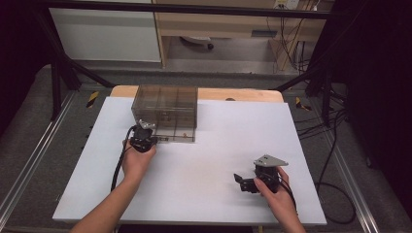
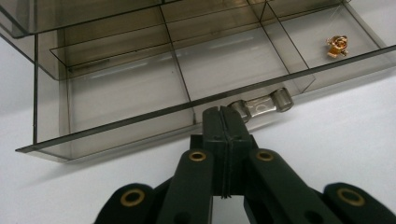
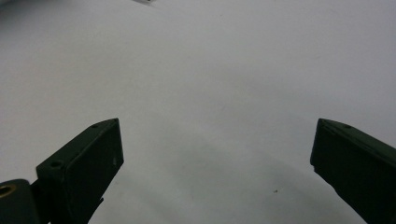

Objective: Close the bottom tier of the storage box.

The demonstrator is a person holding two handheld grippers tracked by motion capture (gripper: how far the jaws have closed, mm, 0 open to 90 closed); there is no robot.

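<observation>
A smoky clear drawer cabinet (image 1: 167,107) stands at the back of the white table (image 1: 204,160). Its bottom drawer (image 2: 140,93) is pulled out, divided into three compartments. A small gold trinket (image 2: 337,45) lies in the right compartment, seen as a speck (image 1: 185,133) from above. My left gripper (image 2: 223,112) is shut, its jaws pressed flat together, with the tips against the left end of the drawer's clear handle (image 2: 266,102). From above, the left gripper (image 1: 156,140) sits at the drawer front. My right gripper (image 1: 240,183) rests open over bare table, nothing between its jaws (image 3: 218,122).
The table's wooden back edge (image 1: 243,93) shows behind the cabinet. Black frame bars (image 1: 63,73) and cables (image 1: 335,145) flank the table on a grey floor. Shelving (image 1: 218,24) stands farther back.
</observation>
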